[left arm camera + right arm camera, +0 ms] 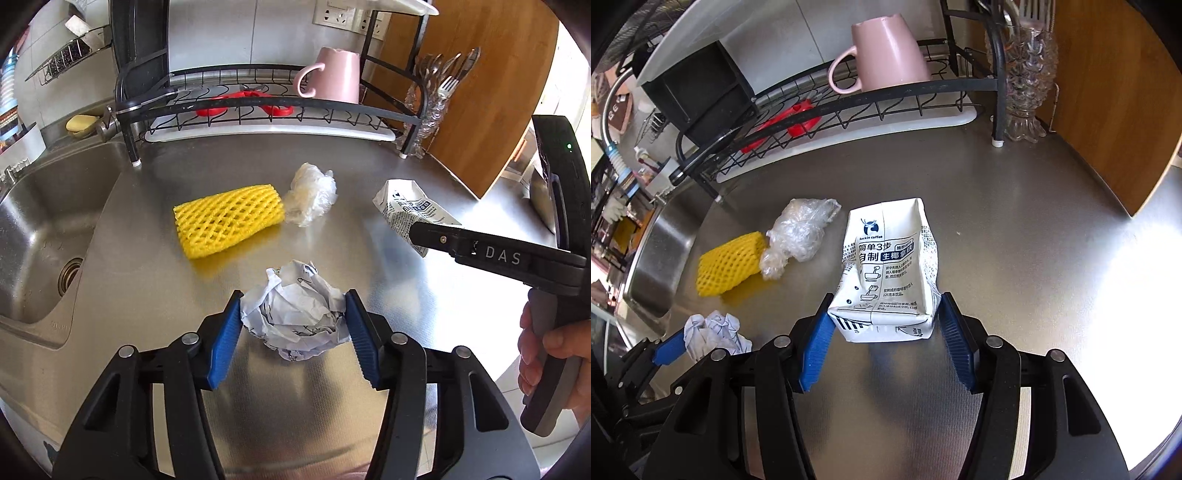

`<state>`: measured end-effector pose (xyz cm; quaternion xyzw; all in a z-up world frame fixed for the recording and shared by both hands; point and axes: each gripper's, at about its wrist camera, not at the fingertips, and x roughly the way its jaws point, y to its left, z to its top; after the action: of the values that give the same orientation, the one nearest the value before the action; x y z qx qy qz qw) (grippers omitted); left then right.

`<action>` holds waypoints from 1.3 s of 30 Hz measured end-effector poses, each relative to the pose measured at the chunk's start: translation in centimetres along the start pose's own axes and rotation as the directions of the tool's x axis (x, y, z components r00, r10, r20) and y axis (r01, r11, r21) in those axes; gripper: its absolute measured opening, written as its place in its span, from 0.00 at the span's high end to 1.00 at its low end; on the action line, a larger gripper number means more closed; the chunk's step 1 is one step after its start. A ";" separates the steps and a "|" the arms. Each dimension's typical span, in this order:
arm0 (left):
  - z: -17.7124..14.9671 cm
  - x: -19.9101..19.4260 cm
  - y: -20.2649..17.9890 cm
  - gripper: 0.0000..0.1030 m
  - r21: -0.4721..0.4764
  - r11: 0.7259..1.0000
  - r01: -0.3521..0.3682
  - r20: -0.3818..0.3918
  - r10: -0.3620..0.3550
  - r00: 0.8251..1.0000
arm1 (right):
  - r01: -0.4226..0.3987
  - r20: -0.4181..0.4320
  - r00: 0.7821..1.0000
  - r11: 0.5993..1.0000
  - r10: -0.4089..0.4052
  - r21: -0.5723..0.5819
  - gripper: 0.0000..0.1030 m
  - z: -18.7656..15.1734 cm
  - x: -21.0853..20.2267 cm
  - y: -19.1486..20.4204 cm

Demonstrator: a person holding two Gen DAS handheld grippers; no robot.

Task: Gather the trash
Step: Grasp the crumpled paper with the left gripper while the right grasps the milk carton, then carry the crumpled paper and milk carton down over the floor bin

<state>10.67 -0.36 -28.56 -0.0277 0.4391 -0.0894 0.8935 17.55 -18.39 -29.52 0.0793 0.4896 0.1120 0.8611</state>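
A crumpled white paper ball (295, 314) lies on the steel counter between the blue pads of my left gripper (293, 306); both pads touch its sides. A crushed white coffee carton (888, 273) lies between the pads of my right gripper (884, 310); the left pad touches it and the right pad is just beside it. The carton (410, 210) and right gripper (417, 236) also show in the left wrist view. A yellow foam fruit net (229, 219) and a clear crumpled plastic bag (312, 194) lie further back. The paper ball (714, 332) also shows in the right wrist view.
A steel sink (40, 236) is at the left. A black dish rack (258, 110) at the back holds a pink mug (334, 75) and red items. A glass cutlery holder (432, 99) and a wooden board (487, 92) stand at the back right.
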 end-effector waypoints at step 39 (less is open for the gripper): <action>-26.0 -1.6 -1.1 0.49 -0.056 0.996 0.069 -0.229 -0.080 0.970 | 0.043 -0.165 0.986 0.997 -0.033 0.057 0.45 -27.2 -4.8 1.1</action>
<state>-10.93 -0.38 -43.10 -0.0548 0.5407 -0.1148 0.8315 -8.42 -17.94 -39.09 0.0865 0.5635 0.0870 0.8170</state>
